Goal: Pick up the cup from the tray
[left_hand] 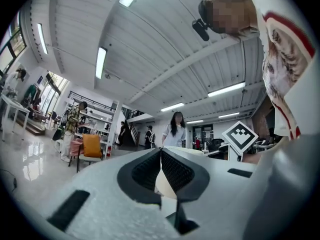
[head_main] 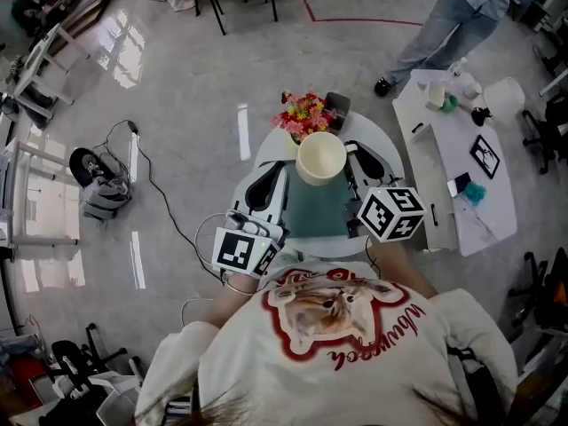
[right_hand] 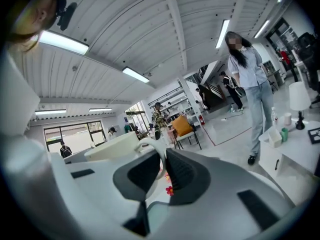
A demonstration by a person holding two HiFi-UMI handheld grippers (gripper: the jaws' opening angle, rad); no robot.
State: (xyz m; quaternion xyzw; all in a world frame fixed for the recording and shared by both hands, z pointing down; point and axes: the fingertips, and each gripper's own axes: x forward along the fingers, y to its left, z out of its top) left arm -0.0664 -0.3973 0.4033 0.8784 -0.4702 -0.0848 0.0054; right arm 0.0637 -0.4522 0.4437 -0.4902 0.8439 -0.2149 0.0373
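A cream cup (head_main: 320, 156) is up over the far end of the green tray (head_main: 317, 209), which lies on a round white table (head_main: 383, 145). My right gripper (head_main: 350, 160) is at the cup's right side. In the right gripper view the right gripper (right_hand: 162, 159) is shut on the curved handle (right_hand: 152, 148), with the cup (right_hand: 111, 145) to the left of the jaws. My left gripper (head_main: 283, 172) is just left of the cup. The left gripper (left_hand: 161, 153) has its tips together, and a bit of the cup (left_hand: 165, 186) shows behind them.
A bunch of pink and yellow flowers (head_main: 303, 114) and a dark object (head_main: 337, 105) sit at the table's far edge. A white side table (head_main: 461, 162) with small items stands to the right. A person (head_main: 448, 20) stands beyond it. Cables and a wheel (head_main: 87, 165) lie on the floor at left.
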